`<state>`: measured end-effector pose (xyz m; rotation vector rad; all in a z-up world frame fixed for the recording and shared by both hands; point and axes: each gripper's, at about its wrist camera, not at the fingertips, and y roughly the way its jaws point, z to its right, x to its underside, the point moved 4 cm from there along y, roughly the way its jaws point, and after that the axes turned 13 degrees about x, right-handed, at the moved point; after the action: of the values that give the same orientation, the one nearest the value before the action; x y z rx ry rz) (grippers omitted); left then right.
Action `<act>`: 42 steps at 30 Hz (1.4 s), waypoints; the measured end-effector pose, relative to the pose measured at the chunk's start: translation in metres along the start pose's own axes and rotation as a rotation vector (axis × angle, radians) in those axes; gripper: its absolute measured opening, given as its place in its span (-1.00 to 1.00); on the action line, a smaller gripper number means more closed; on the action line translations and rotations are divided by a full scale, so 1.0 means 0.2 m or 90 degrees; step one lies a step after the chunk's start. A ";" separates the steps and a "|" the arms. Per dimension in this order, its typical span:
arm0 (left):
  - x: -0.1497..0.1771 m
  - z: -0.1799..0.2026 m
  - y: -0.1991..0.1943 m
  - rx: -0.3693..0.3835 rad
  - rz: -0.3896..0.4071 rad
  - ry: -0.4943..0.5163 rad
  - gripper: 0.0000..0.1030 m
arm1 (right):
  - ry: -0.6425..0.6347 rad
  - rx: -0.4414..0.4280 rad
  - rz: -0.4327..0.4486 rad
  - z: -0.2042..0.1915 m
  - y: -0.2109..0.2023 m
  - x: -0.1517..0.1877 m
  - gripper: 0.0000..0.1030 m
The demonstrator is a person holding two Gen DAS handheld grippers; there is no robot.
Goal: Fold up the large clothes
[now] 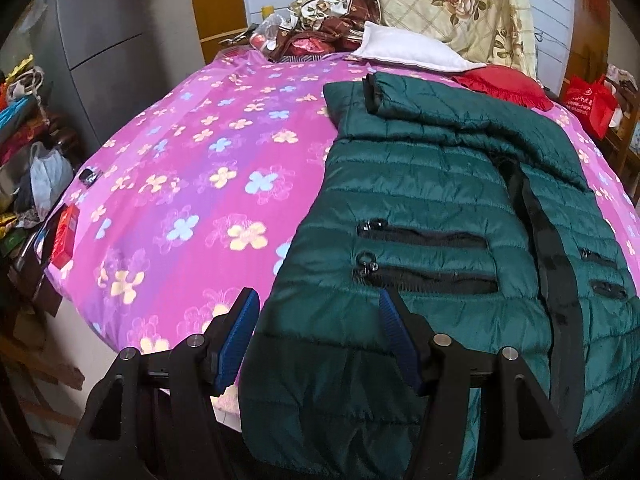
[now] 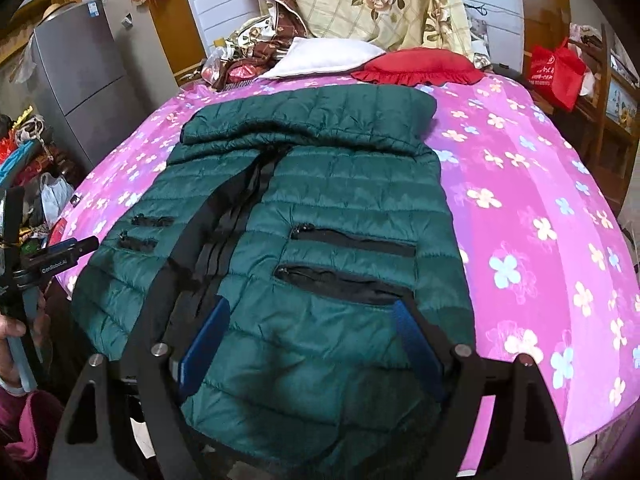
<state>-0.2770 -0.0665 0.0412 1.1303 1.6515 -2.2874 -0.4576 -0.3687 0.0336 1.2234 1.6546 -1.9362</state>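
A dark green quilted jacket (image 1: 432,216) lies front up on the pink flowered bed cover (image 1: 192,168), its sleeves folded across the chest near the collar and its hem hanging over the near bed edge. It also shows in the right wrist view (image 2: 332,208). My left gripper (image 1: 316,308) is open above the jacket's lower left hem, fingers spread either side of the edge. My right gripper (image 2: 312,312) is open above the lower right hem, below the two zip pockets (image 2: 348,256). Neither holds cloth. The left gripper's handle (image 2: 60,258) shows at the left of the right wrist view.
A white pillow (image 1: 408,48), a red cushion (image 2: 416,66) and a floral quilt (image 1: 448,0) sit at the bed's head. A grey fridge (image 2: 76,80) and clutter stand left. A red bag (image 2: 556,68) hangs right. A red box (image 1: 66,236) lies at the bed's left edge.
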 end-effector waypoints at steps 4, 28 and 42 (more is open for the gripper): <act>0.03 0.00 -0.02 0.008 -0.007 0.002 -0.14 | 0.001 0.000 -0.004 0.00 -0.01 0.03 0.68; 0.19 -0.25 0.04 0.133 -0.074 -0.099 -0.14 | 0.041 0.040 -0.082 0.24 0.03 0.26 0.72; 0.25 -0.23 0.09 0.173 -0.131 -0.100 0.16 | 0.097 -0.051 -0.137 0.33 0.13 0.35 0.75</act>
<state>-0.2803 -0.0183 -0.0094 0.8269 1.4952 -2.7187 -0.5070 -0.4173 -0.0388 1.2339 1.9941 -1.9162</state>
